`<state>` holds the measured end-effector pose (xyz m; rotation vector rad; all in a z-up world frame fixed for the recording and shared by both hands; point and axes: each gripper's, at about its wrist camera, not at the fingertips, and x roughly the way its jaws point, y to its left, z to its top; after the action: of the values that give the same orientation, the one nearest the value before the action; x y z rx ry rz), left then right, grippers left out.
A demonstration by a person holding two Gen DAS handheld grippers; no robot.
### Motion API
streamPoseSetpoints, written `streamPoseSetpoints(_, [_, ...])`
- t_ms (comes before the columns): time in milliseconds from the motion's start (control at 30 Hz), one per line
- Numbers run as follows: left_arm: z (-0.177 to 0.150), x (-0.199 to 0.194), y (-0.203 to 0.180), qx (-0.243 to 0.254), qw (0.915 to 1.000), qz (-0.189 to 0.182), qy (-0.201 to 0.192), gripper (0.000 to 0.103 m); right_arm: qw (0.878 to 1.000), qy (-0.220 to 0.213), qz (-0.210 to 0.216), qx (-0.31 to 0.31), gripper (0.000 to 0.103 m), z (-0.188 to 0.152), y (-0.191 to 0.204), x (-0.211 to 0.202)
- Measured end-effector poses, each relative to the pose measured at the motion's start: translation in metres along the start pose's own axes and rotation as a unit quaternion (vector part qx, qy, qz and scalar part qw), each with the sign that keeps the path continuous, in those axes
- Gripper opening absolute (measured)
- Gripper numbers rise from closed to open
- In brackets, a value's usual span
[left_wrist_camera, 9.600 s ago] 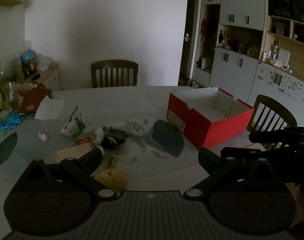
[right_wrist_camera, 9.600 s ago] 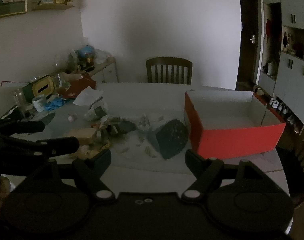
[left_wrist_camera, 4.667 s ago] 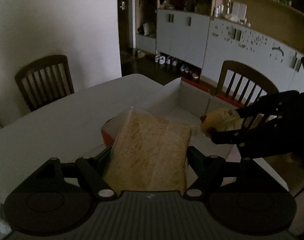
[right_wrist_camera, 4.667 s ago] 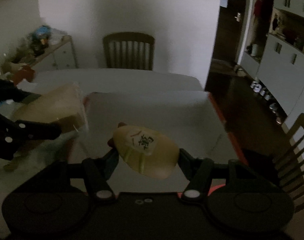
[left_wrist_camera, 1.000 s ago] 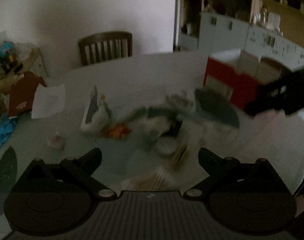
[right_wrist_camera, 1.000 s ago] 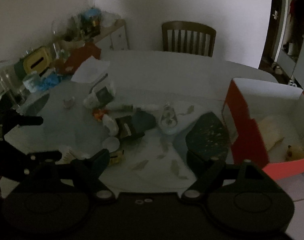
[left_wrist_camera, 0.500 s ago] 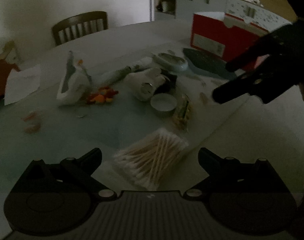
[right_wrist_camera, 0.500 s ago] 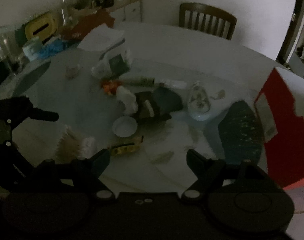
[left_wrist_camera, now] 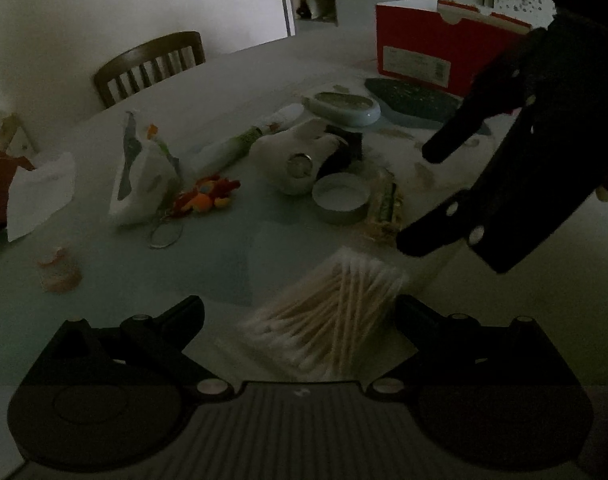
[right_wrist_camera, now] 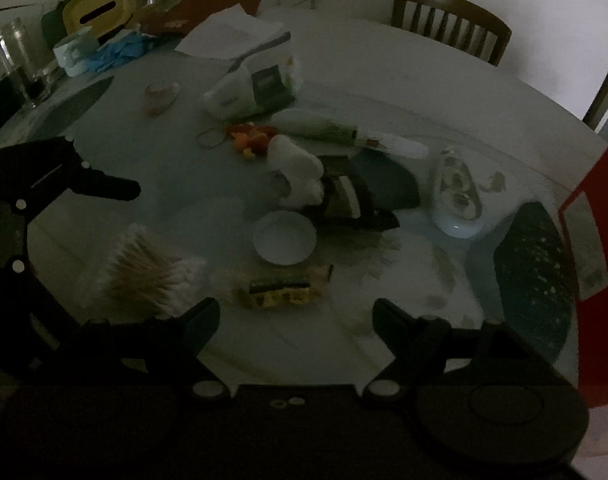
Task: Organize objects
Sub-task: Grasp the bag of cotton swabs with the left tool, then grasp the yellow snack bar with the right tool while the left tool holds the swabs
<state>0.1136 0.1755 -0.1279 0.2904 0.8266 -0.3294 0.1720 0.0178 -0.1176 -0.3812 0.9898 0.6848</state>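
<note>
A clear pack of cotton swabs (left_wrist_camera: 328, 320) lies on the glass table, right between the fingers of my left gripper (left_wrist_camera: 297, 308), which is open and low over it. In the right wrist view the swabs (right_wrist_camera: 151, 272) sit at the lower left beside a left gripper finger (right_wrist_camera: 103, 184). My right gripper (right_wrist_camera: 295, 308) is open just short of a yellow-green snack packet (right_wrist_camera: 279, 292). From the left wrist view, the right gripper (left_wrist_camera: 416, 200) hangs open beside that packet (left_wrist_camera: 384, 204). A red box (left_wrist_camera: 424, 52) stands at the far right.
A white round lid (right_wrist_camera: 283, 238), a white soft toy (right_wrist_camera: 295, 168), a dark pouch (right_wrist_camera: 352, 200), a blue oval case (right_wrist_camera: 458, 196), a tube (right_wrist_camera: 324, 128), an orange keychain (right_wrist_camera: 249, 136) and a white bag (right_wrist_camera: 251, 88) crowd the middle. A dark oval mat (right_wrist_camera: 536, 264) lies by the box.
Both grippers came back empty from the red box and dropped low over the table. The left one closed in on the cotton swabs, the right one on the snack packet.
</note>
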Motion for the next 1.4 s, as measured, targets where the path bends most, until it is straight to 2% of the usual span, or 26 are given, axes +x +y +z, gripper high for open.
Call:
streamPoseSetpoints(133, [0.002, 0.001, 0.002, -0.003, 1.0000, -0.005, -0.001, 0.097, 1.000, -0.001, 0.005, 0.002, 0.082, 0.003, 0.003, 0.006])
streamPoseSetpoints(300, [0.003, -0.002, 0.001, -0.003, 0.9999, -0.010, -0.004, 0.081, 1.000, -0.011, 0.010, 0.001, 0.079, 0.005, 0.006, 0.007])
streamPoseSetpoints(400, [0.003, -0.003, 0.001, -0.011, 0.9997, -0.020, 0.000, 0.071, 1.000, -0.007, 0.016, 0.001, 0.067, 0.005, 0.007, 0.009])
streamPoseSetpoints(533, [0.004, -0.005, 0.000, -0.019, 0.9996, -0.021, 0.005, 0.058, 1.000, -0.014, 0.016, -0.004, 0.064, 0.003, 0.010, 0.006])
streamPoseSetpoints(567, [0.004, -0.006, 0.000, -0.023, 0.9995, -0.022, 0.006, 0.052, 1.000, -0.017, 0.016, -0.001, 0.058, 0.003, 0.009, 0.005])
streamPoseSetpoints(700, [0.006, -0.009, -0.003, -0.034, 0.9994, -0.002, 0.010, 0.040, 1.000, -0.022, 0.012, 0.009, 0.035, 0.001, 0.004, 0.000])
streamPoseSetpoints(733, [0.007, -0.009, -0.004, -0.037, 0.9992, 0.004, 0.012, 0.039, 1.000, -0.023, 0.007, 0.011, 0.026, 0.000, 0.003, -0.001])
streamPoseSetpoints(767, [0.008, -0.010, -0.005, -0.039, 0.9991, 0.006, 0.014, 0.039, 1.000, -0.022, 0.002, 0.014, 0.024, -0.002, 0.001, -0.001])
streamPoseSetpoints(833, [0.007, -0.011, -0.007, -0.044, 0.9989, 0.009, 0.016, 0.039, 1.000, -0.018, 0.011, 0.021, 0.024, -0.006, -0.002, -0.001])
streamPoseSetpoints(900, [0.006, -0.011, -0.007, -0.051, 0.9985, 0.014, 0.016, 0.039, 0.999, -0.021, 0.011, 0.026, 0.030, -0.008, -0.005, -0.004])
streamPoseSetpoints(1033, [0.005, -0.015, -0.006, -0.077, 0.9967, 0.020, 0.019, 0.039, 0.998, -0.041, 0.030, 0.044, 0.066, -0.007, -0.010, -0.012])
streamPoseSetpoints(1400, [-0.011, -0.034, 0.003, -0.126, 0.9907, 0.041, 0.028, 0.037, 0.999, -0.038, 0.027, 0.020, 0.067, 0.001, 0.007, 0.011])
